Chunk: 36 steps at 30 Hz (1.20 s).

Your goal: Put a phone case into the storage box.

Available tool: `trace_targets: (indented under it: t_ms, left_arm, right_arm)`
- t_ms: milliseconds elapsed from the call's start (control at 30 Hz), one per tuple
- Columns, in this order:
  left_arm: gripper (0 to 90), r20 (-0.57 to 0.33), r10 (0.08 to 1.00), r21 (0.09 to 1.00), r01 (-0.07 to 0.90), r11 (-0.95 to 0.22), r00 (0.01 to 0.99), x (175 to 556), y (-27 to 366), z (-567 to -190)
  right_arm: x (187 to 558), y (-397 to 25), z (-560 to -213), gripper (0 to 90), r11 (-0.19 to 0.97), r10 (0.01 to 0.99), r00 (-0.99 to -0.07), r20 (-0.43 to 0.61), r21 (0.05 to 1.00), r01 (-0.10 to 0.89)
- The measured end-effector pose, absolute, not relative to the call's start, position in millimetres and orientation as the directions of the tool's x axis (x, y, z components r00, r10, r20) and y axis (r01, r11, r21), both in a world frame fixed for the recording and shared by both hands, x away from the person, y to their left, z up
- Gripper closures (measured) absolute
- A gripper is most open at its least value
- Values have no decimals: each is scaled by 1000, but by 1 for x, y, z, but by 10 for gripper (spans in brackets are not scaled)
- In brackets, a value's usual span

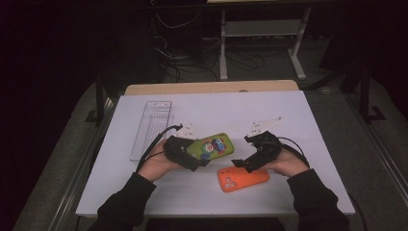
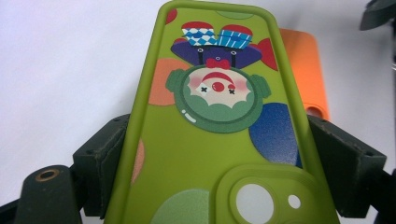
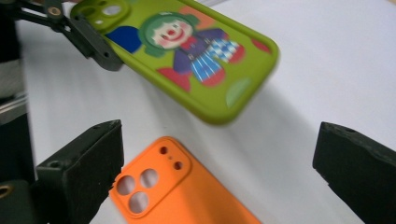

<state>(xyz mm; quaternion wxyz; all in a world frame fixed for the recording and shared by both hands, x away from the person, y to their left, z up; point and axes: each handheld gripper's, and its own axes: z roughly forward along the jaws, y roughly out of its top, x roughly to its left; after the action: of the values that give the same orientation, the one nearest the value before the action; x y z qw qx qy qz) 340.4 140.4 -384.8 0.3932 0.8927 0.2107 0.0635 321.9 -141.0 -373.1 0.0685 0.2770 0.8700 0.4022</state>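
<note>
A green phone case (image 1: 213, 146) printed with a clown is lifted off the white table (image 1: 216, 110), and my left gripper (image 1: 196, 157) is shut on its camera end. In the left gripper view both jaws press the long sides of the green case (image 2: 210, 140). An orange phone case (image 1: 243, 179) lies back up on the table near the front. My right gripper (image 1: 239, 164) hovers just above its camera end, open and holding nothing. The right gripper view has the orange case (image 3: 173, 196) below between the wide-apart jaws, with the green case (image 3: 187, 51) held farther off.
A clear plastic tray (image 1: 151, 127) lies lengthwise at the table's left. Bare white surface stretches behind and to the right of the grippers. Beyond the far edge stand a wooden board (image 1: 211, 87), cables and table legs on a dark floor.
</note>
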Motion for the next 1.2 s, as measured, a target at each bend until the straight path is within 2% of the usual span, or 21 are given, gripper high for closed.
trace_targets:
  t_ms: [267,633,833,1200]
  left_arm:
    - [151,-66,497,734,380,-563,865,343,142,-385]
    - [151,-85,524,745,404,-532,847,347,147,-385]
    - [151,-103,526,749,414,-518,844,346,145,-385]
    - [152,-108,524,748,416,-517,845,347,147,-385]
  right_arm:
    - [315,-146,-396,12,418,681,-725,104,757,502]
    - [311,-138,-408,12,339,747,-659,85,805,488]
    - [310,-136,-410,12,362,752,-658,45,805,469]
    - [308,-133,-409,12,465,734,-671,-102,795,389]
